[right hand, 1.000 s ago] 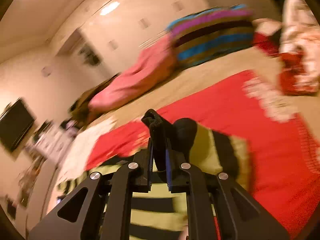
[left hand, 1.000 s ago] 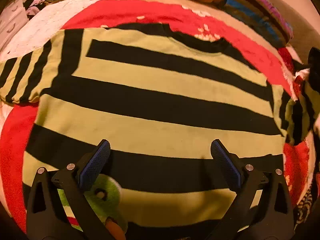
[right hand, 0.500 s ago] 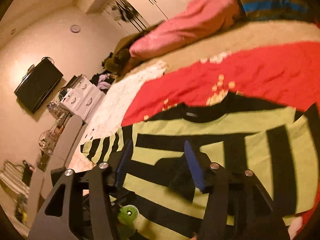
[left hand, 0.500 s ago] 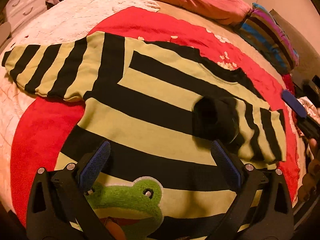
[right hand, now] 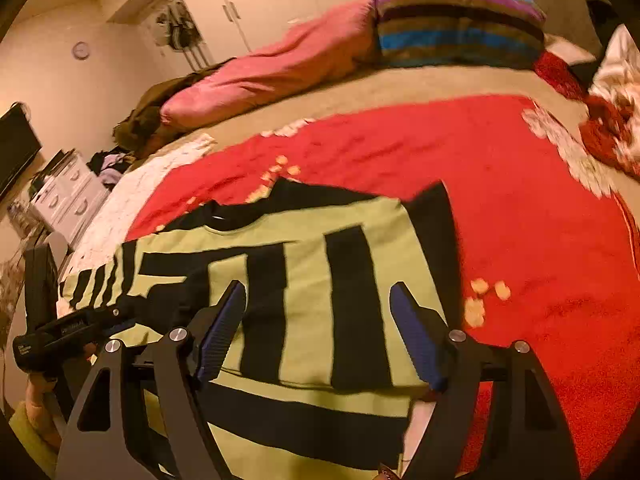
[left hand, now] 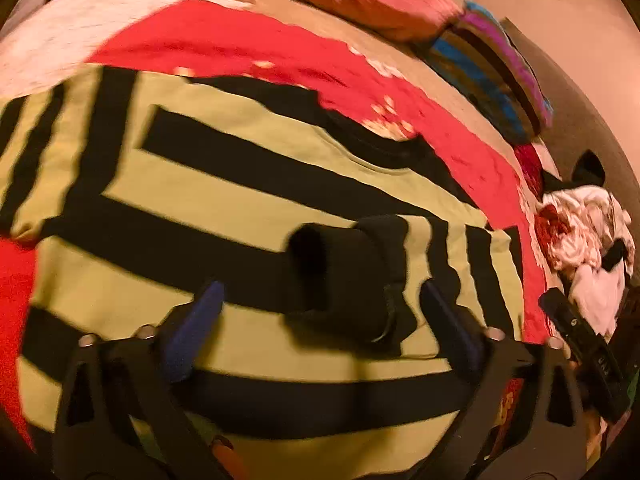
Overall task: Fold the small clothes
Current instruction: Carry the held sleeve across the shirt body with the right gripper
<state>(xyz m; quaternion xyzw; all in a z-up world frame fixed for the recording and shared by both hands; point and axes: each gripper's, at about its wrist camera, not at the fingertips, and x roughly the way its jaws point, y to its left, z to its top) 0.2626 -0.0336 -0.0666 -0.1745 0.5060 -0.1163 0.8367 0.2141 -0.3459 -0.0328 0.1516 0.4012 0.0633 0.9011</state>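
A green and black striped shirt [left hand: 200, 184] lies flat on a red blanket [left hand: 248, 44] on the bed. Its right sleeve [left hand: 400, 264] is folded in across the chest, with the black cuff [left hand: 332, 276] lying on the body. Its left sleeve [left hand: 28, 148] is spread out at the left. My left gripper [left hand: 324, 320] is open and empty, just above the folded cuff. My right gripper [right hand: 320, 328] is open and empty, above the folded sleeve [right hand: 320, 288]. The left gripper's body [right hand: 56, 332] shows at the left edge of the right wrist view.
A pink pillow [right hand: 272, 76] and a striped pillow [right hand: 452, 24] lie at the head of the bed. A heap of white and red clothes [left hand: 584, 240] sits at the right edge. A white blanket [left hand: 100, 20] lies at the far left. Drawers [right hand: 68, 200] stand beside the bed.
My right gripper brought the right sleeve in over the chest, let it go and opened wider. My left gripper moved toward the folded cuff and stayed open.
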